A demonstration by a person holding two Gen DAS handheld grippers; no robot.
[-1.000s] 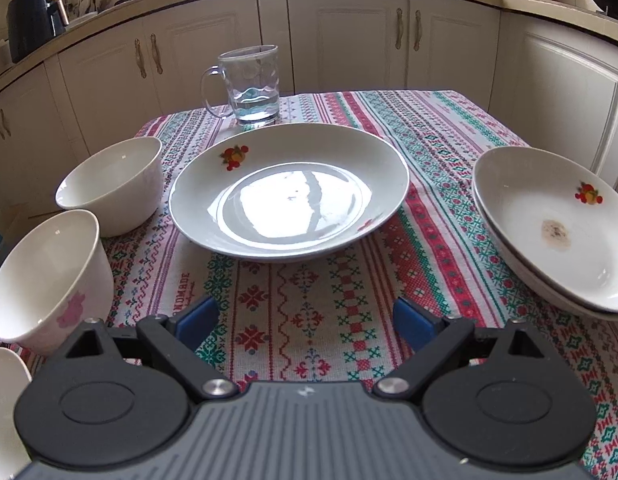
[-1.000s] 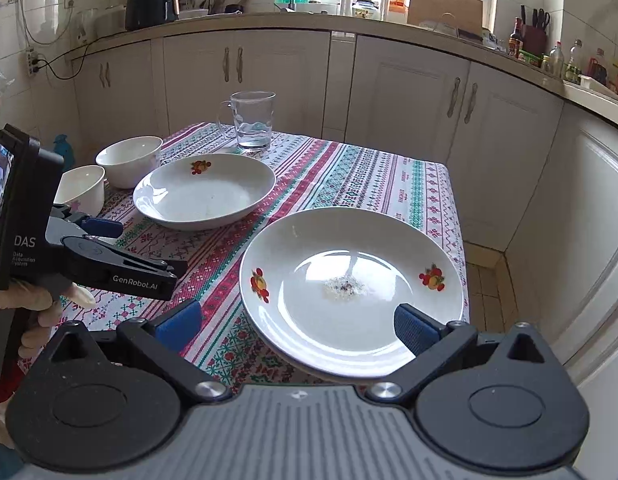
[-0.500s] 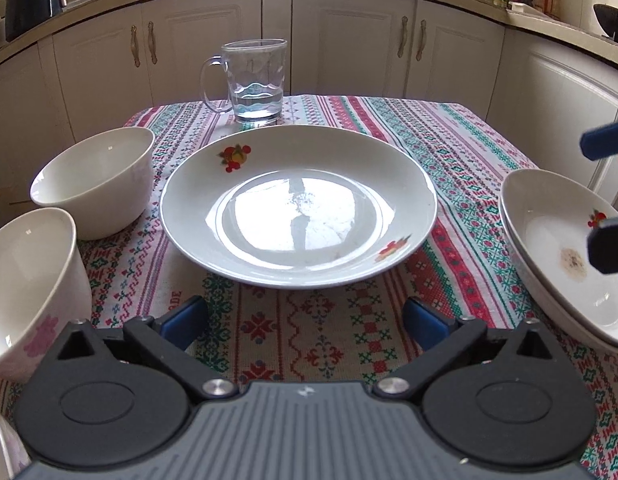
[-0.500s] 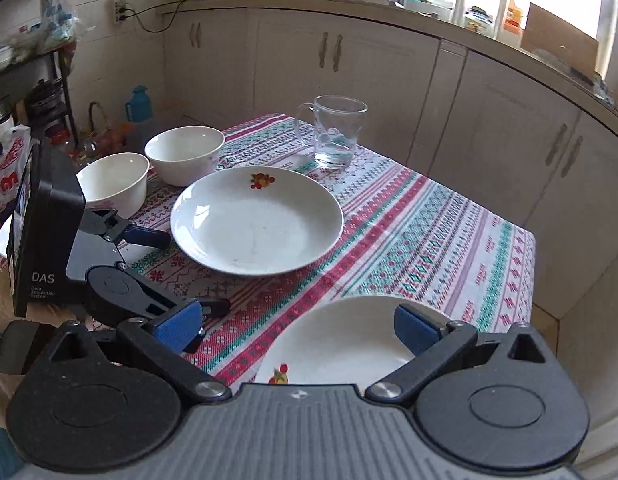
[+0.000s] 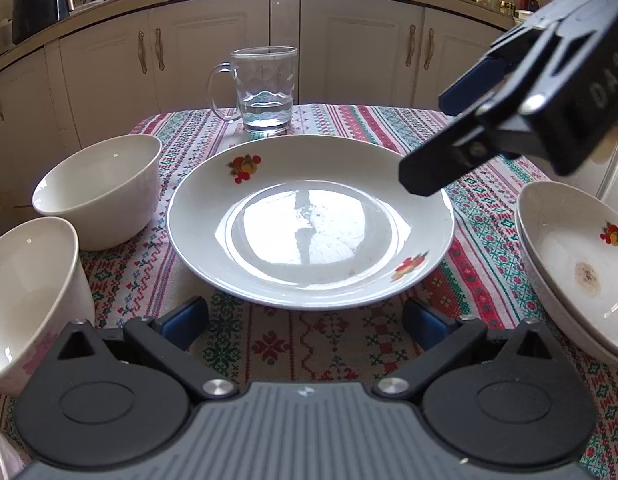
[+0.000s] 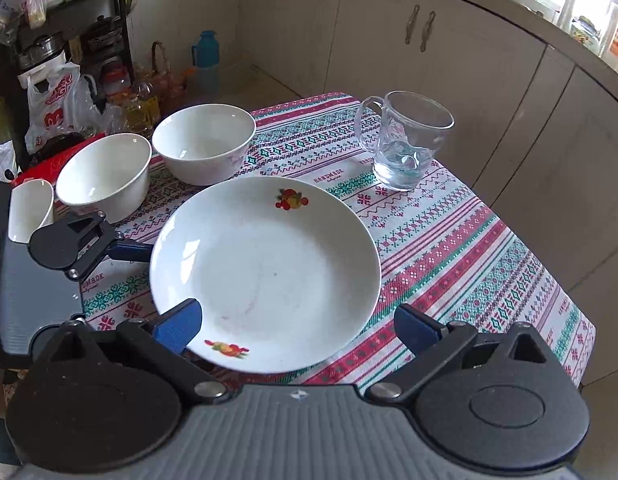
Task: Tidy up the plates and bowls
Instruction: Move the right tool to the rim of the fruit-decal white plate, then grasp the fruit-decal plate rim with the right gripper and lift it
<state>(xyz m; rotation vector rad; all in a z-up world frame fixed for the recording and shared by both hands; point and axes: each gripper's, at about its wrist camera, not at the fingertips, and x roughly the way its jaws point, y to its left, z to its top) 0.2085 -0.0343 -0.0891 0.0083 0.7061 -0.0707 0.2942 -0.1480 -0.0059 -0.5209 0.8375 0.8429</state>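
Swung across from the stacked plates [image 5: 565,272] at the table's right edge, now hanging over the far right rim of the centre plate [image 5: 309,220]: right gripper [image 6: 297,324], jaws spread wide, nothing between them, the plate's near rim showing in the gap in its own view. Hardly shifted, low at the near edge of that same plate: left gripper [image 5: 305,322], jaws just opened further to full spread, blue pads either side of the rim and clear of it, gripping nothing. Largest to smallest: patterned tablecloth [image 5: 293,344] in red, green and white covering the table; centre plate, white with two fruit prints, flat on the cloth and empty; stacked plates at the right, the top one carrying a brown stain; two white bowls, far bowl [image 5: 101,196] and near bowl [image 5: 29,300], upright on the left, close together, whether touching cannot be told; glass mug [image 5: 265,88] with a little water, upright just behind the centre plate.
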